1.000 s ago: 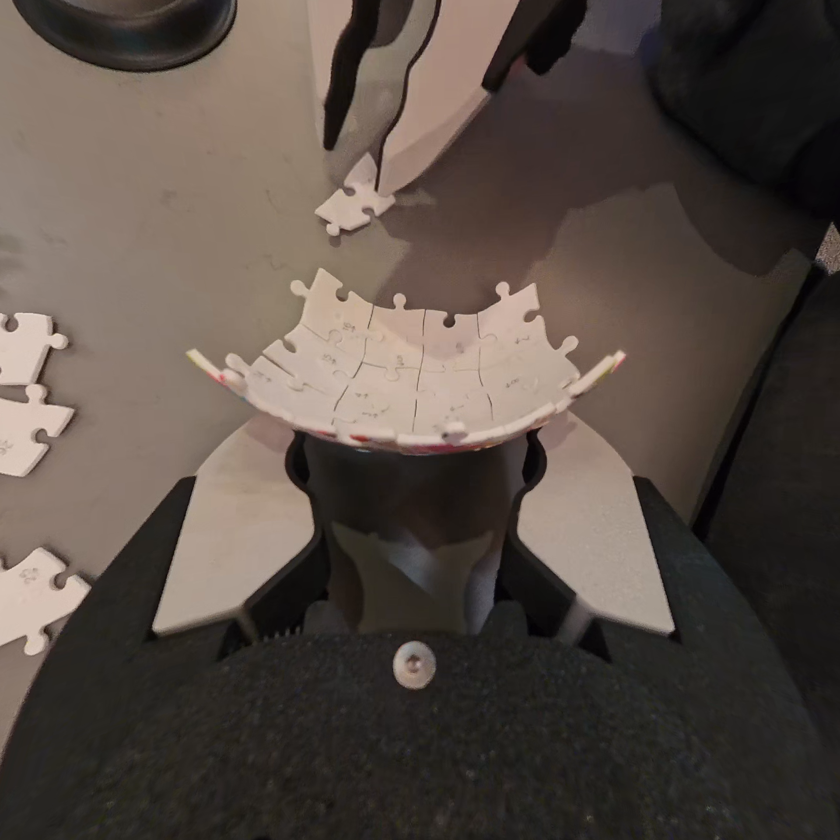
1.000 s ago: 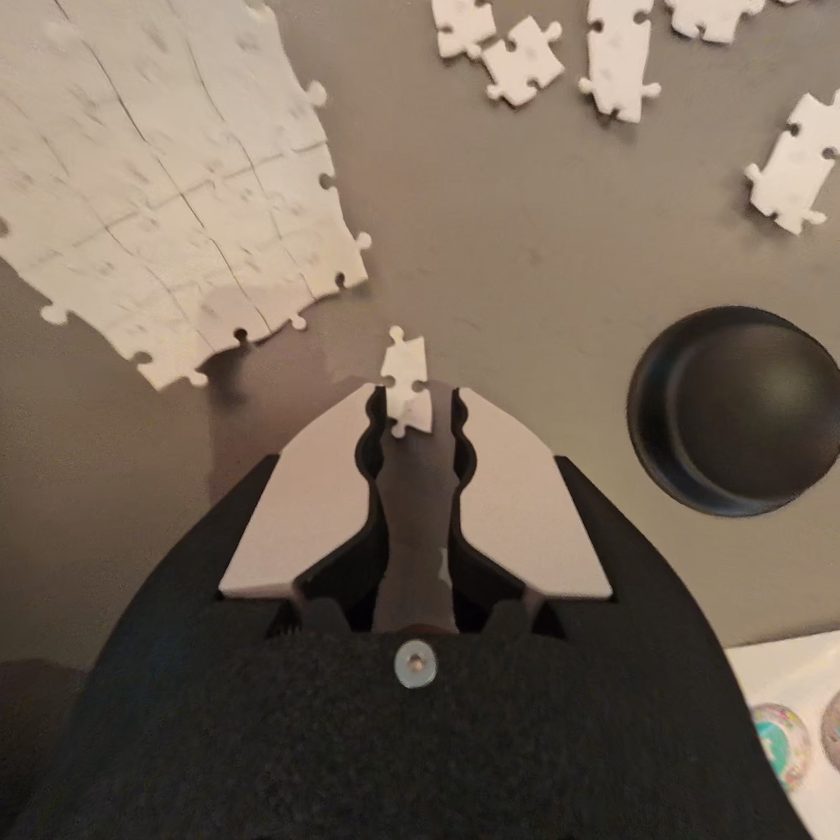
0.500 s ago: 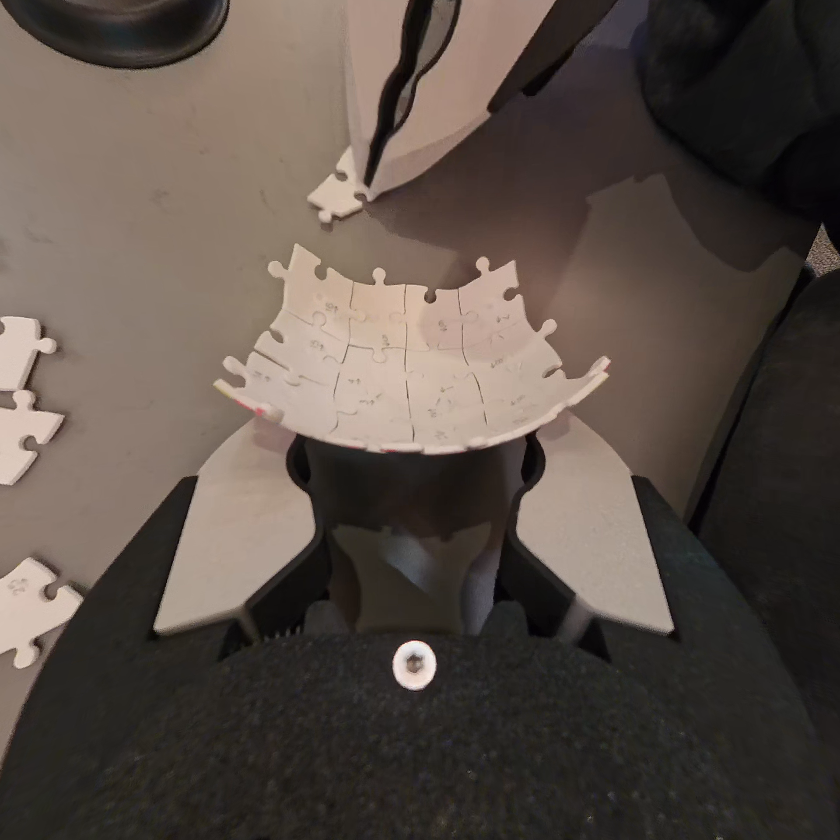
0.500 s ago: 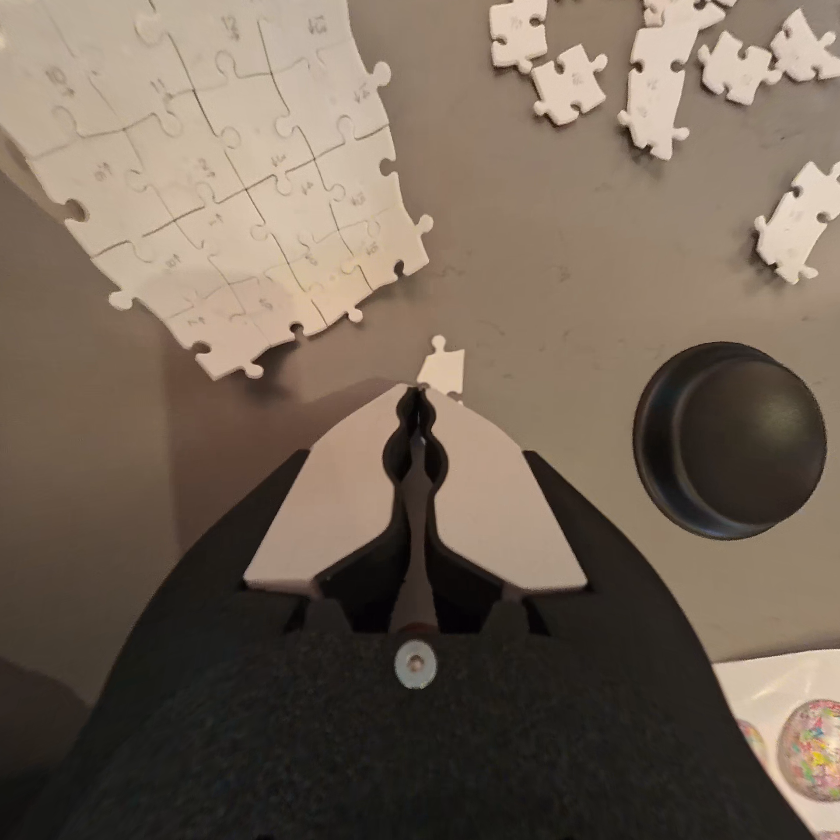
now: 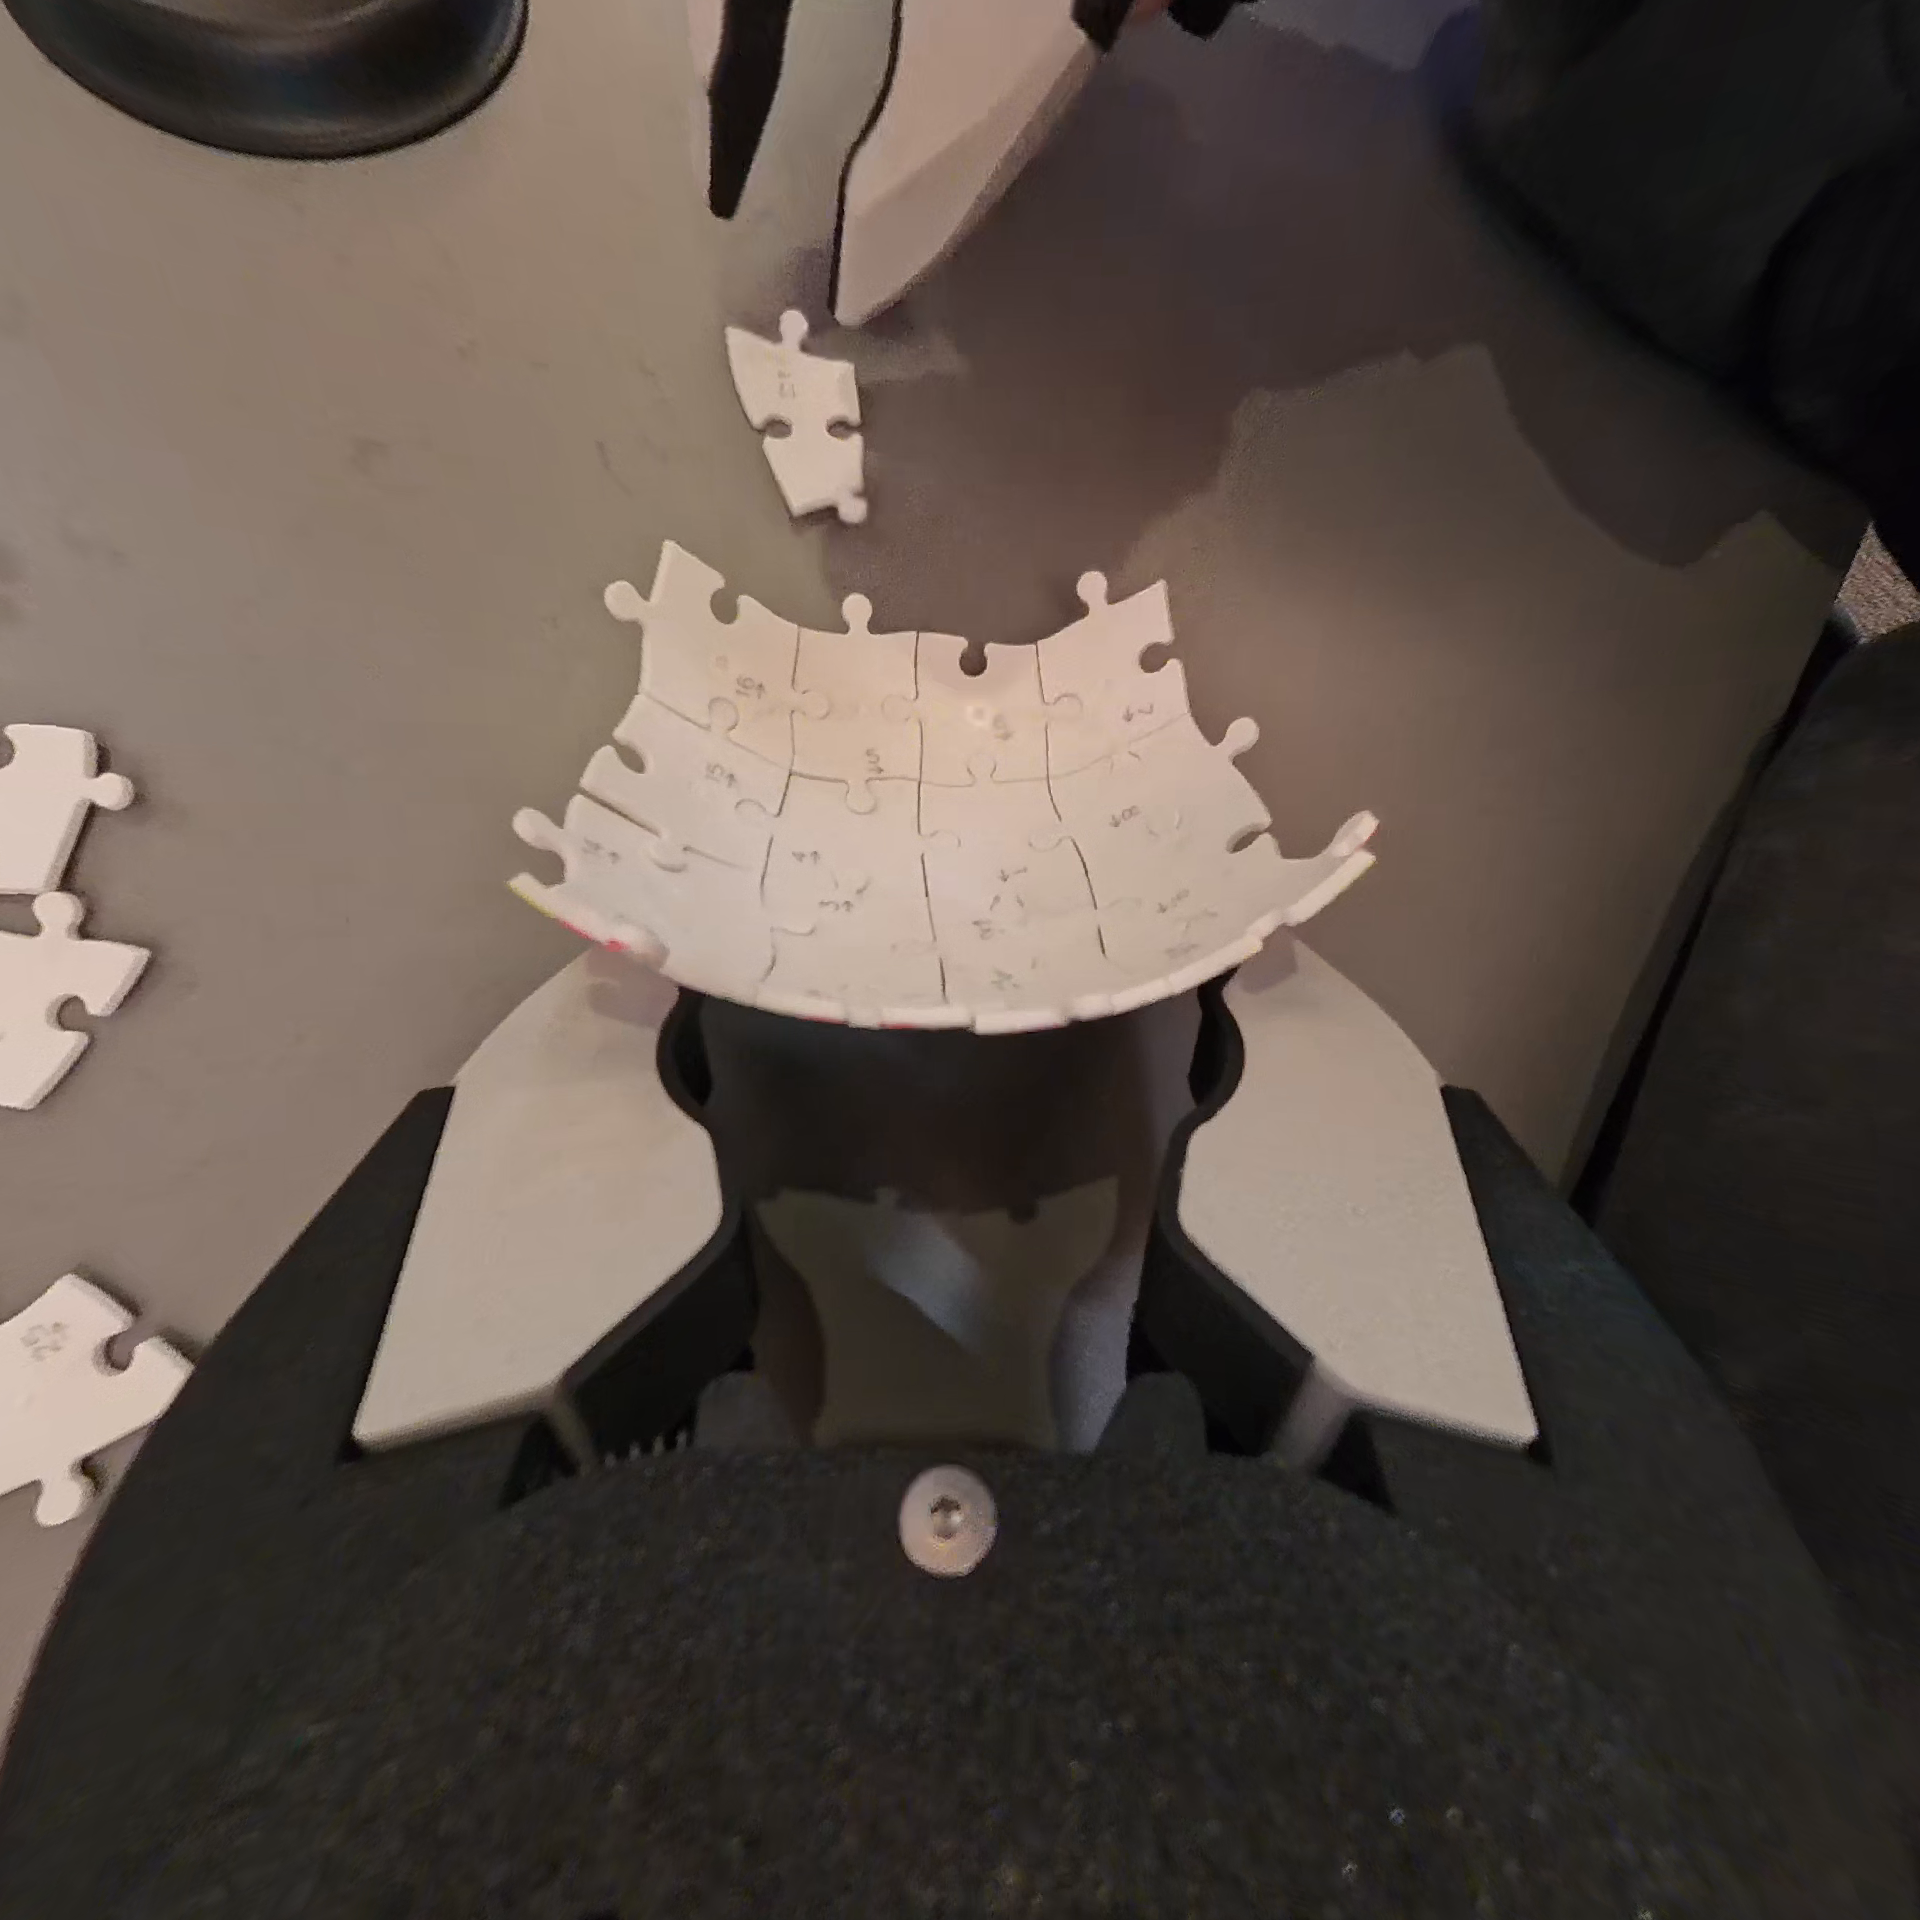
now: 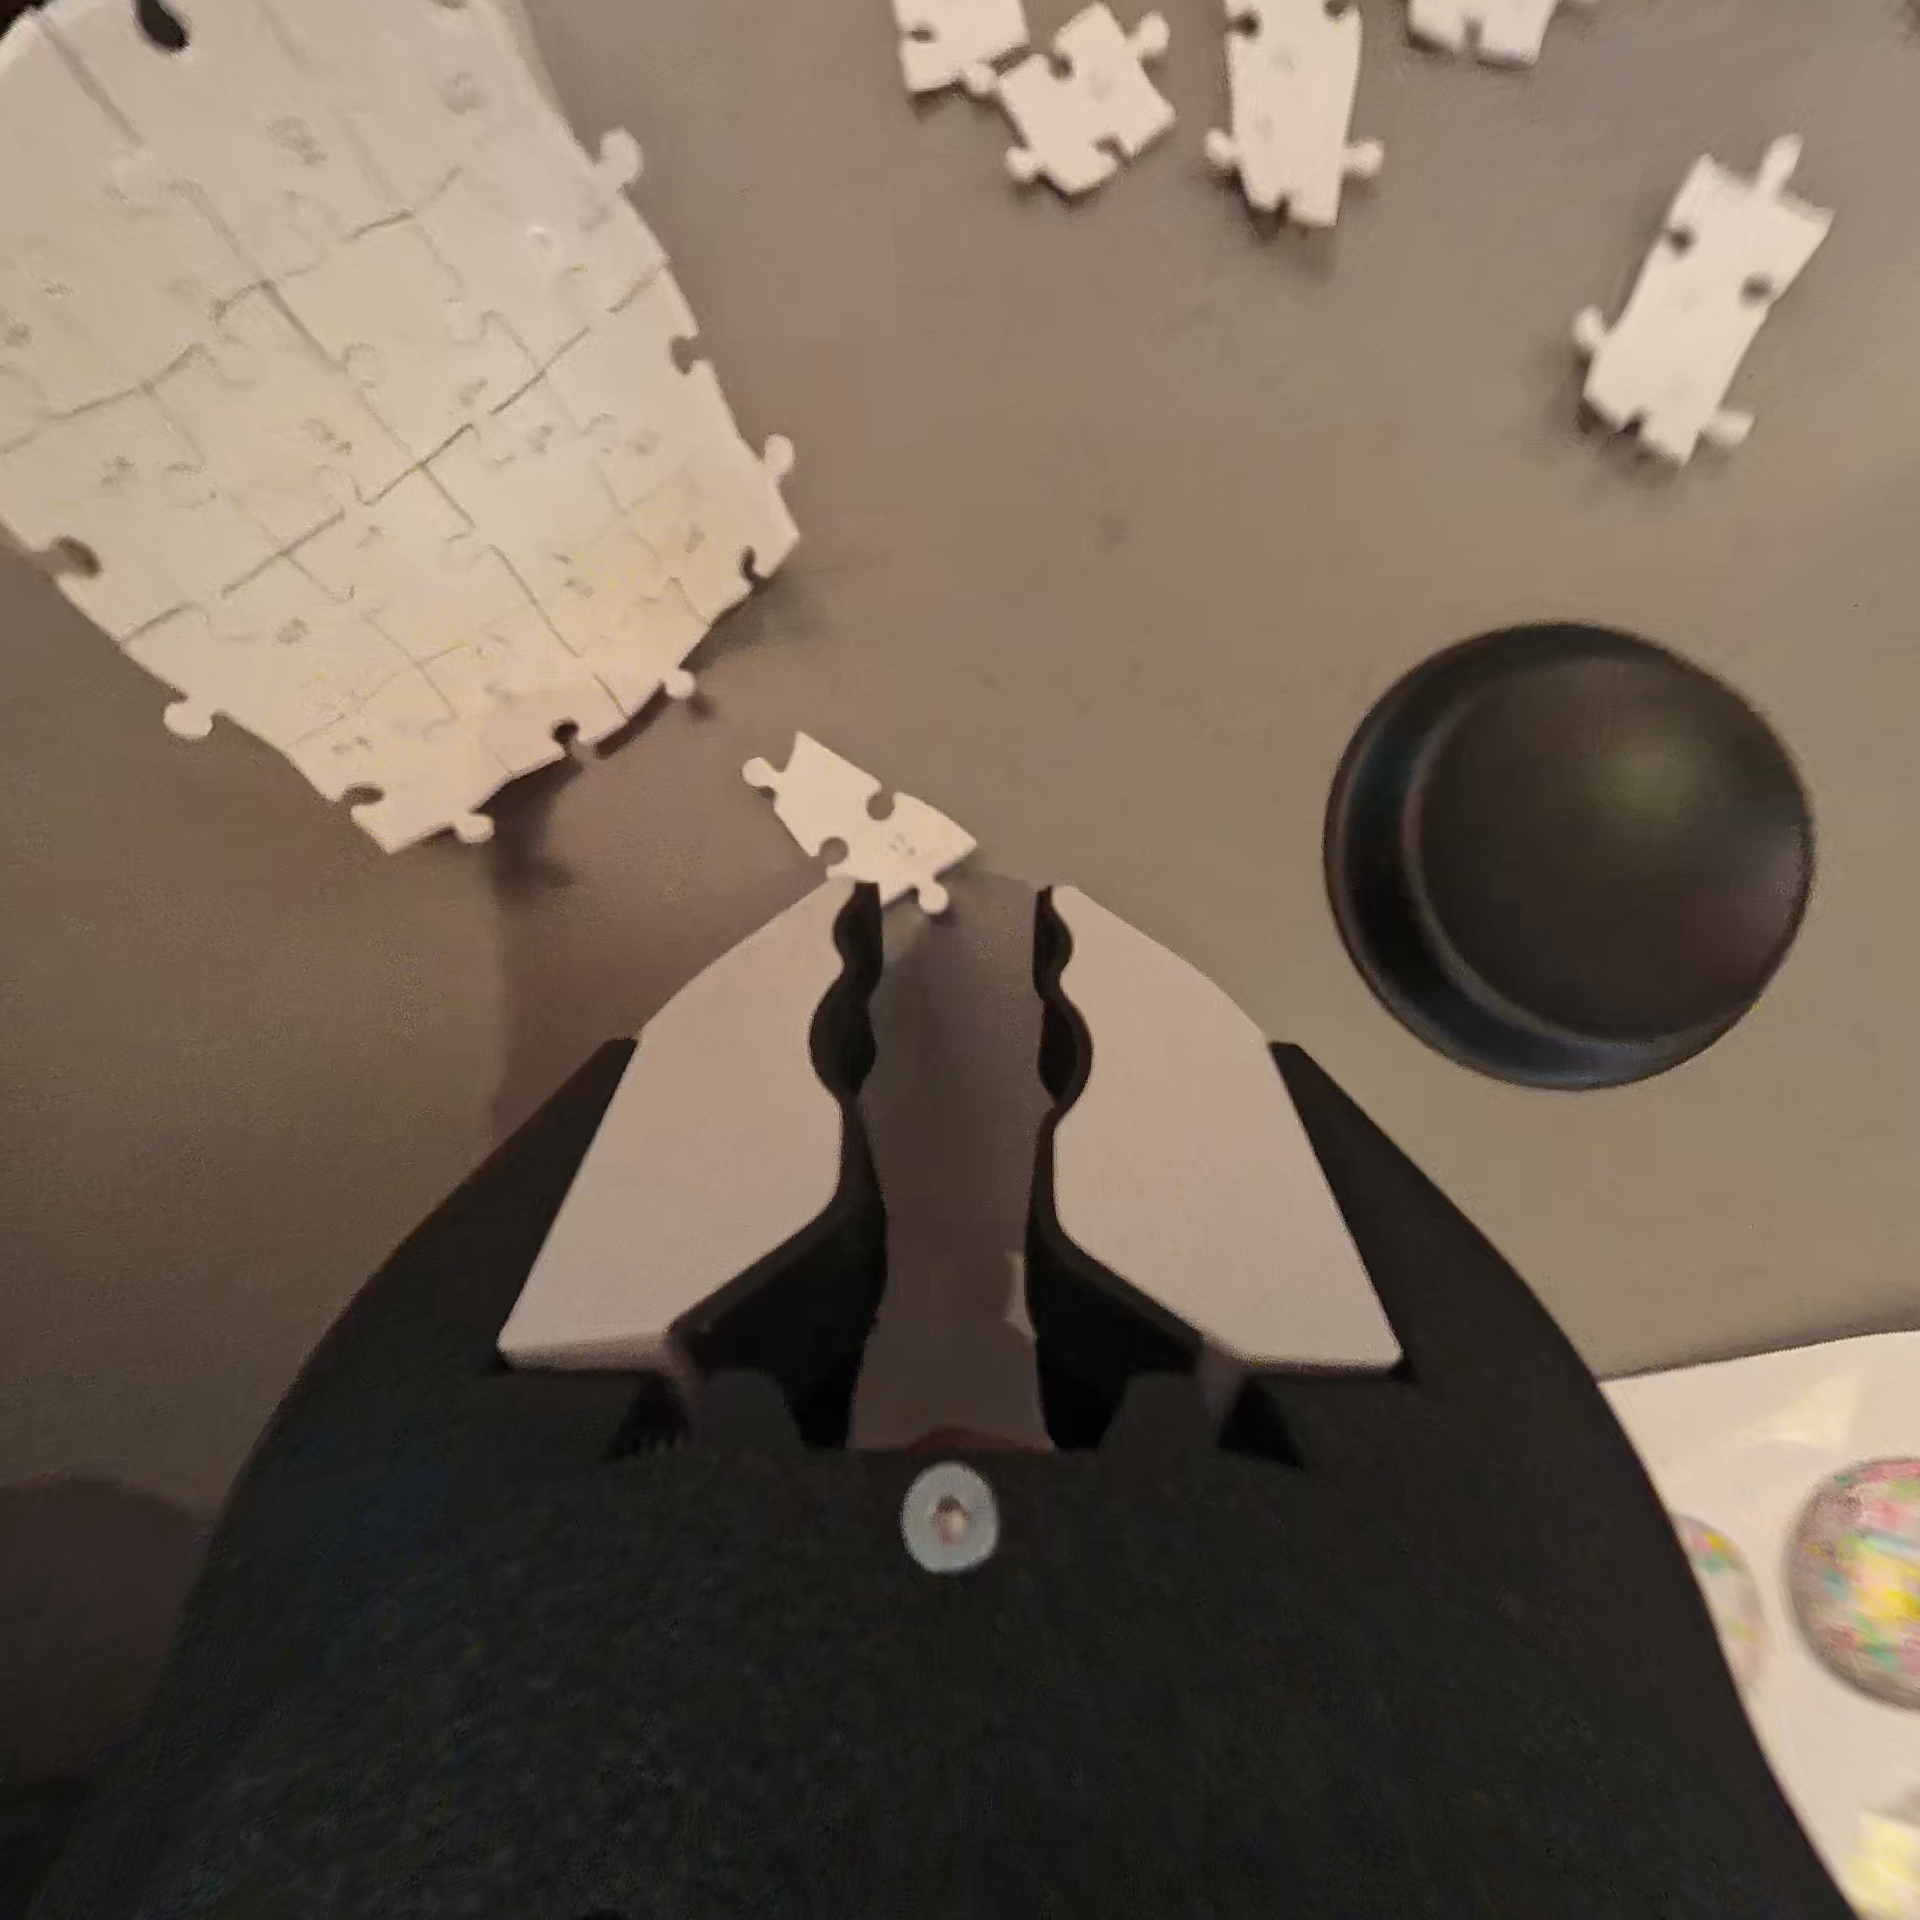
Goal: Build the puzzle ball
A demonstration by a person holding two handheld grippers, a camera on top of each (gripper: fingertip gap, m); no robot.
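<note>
A curved section of joined white puzzle pieces [image 5: 935, 831] sits between the tips of my left gripper [image 5: 945, 1023]. The jaws are set wide and clamp its near edge, holding it off the grey table. In the right wrist view the section [image 6: 364, 416] is at the upper left with a shadow under it. A single white piece [image 6: 862, 821] lies flat on the table just past the tips of my right gripper [image 6: 951, 899], which is open and empty. The left wrist view shows that piece [image 5: 805, 426] beyond the section, with the right gripper [image 5: 790, 260] above it.
A black round dish [image 6: 1569, 852] stands to the right of the right gripper and also shows in the left wrist view [image 5: 281, 73]. Loose white pieces lie far off [image 6: 1081, 114] and at the left [image 5: 52, 800]. A white sheet with colourful ball pictures [image 6: 1766, 1455] lies at the lower right. To the black round dish [image 6: 1569, 852]: right tips about 9 cm, left tips about 20 cm.
My right gripper closed on the single piece, then opened and drew back; the piece now lies turned and free on the table. The left gripper and curved section have barely moved.
</note>
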